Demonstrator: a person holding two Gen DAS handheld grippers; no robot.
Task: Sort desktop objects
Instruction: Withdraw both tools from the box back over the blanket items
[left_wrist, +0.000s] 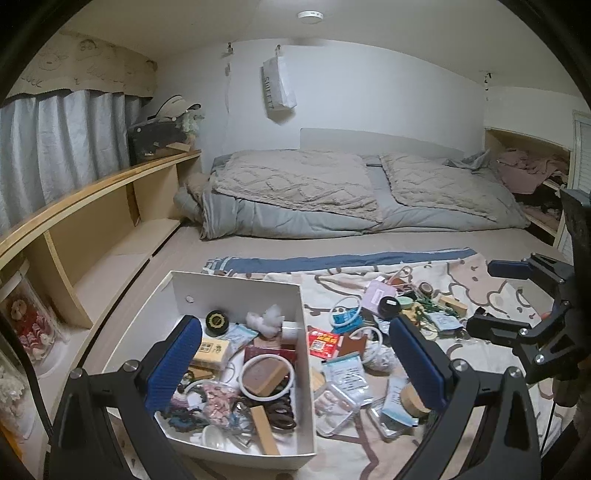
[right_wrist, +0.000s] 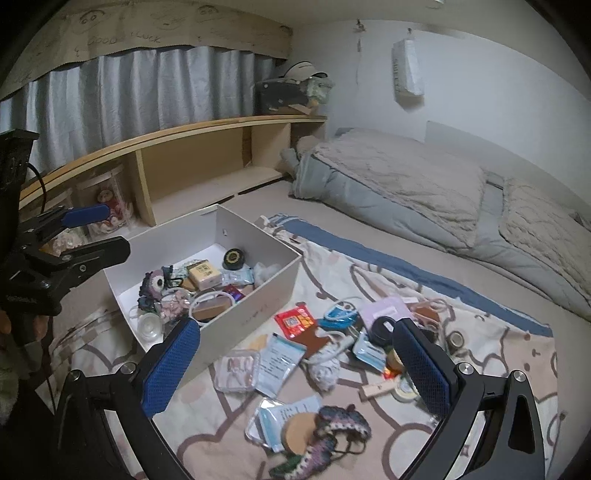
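A bedroom is shown in the left wrist view: folded quilts (left_wrist: 295, 188) lie against the far wall, and a patterned sheet (left_wrist: 491, 291) is spread on the bed (left_wrist: 207, 243) in front. A white box (left_wrist: 236, 295) sits at 7 o'clock, already partly filled with hair ties, a round white frame (left_wrist: 267, 376) and a black tin (left_wrist: 218, 320). Loose clutter (left_wrist: 369, 332) is scattered on the sheet at 5 o'clock, just beside the box. The left claw (left_wrist: 295, 365) is held wide open above the box's right wall, with nothing gripped or touched. The right claw (left_wrist: 498, 299) is seen at 3 o'clock, also parted and empty.

In the right wrist view, the box (right_wrist: 258, 295) is placed at 10 o'clock and the clutter fills the centre. The right claw (right_wrist: 295, 373) is spread wide over clear packets (right_wrist: 277, 360) and a red packet (right_wrist: 295, 321), with nothing grasped. A crocheted pouch (right_wrist: 332, 428) and a cork disc (right_wrist: 299, 432) lie at 6 o'clock.

The sorting is judged partway done, between one pick and the next. A single item would need to be chosen, the claw lowered around it, closed, and carried over to the box.
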